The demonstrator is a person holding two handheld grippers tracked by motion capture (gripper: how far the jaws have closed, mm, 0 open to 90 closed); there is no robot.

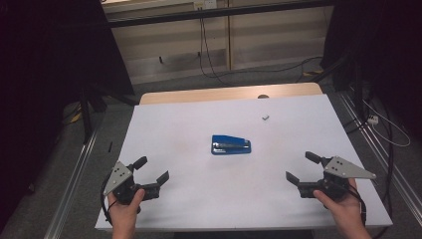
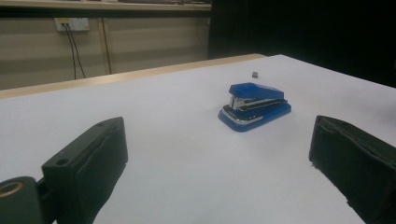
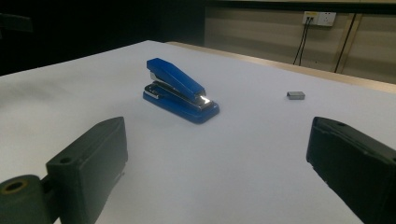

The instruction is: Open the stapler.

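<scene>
High view puts the blue stapler (image 1: 231, 145) mid-table on the white sheet (image 1: 189, 199), closed and lying flat, with my left gripper (image 1: 152, 172) and right gripper (image 1: 302, 168) low at the near corners, well apart from it. Both have their jaws spread wide with nothing between them. A small strip of staples (image 1: 265, 118) sits beyond the stapler, apart from it. My worry is the smooth sheet: if I nudge the stapler with one jaw first, it will likely slide or spin away. Clamping its sloped top could also make it squirt out of the pads.
</scene>
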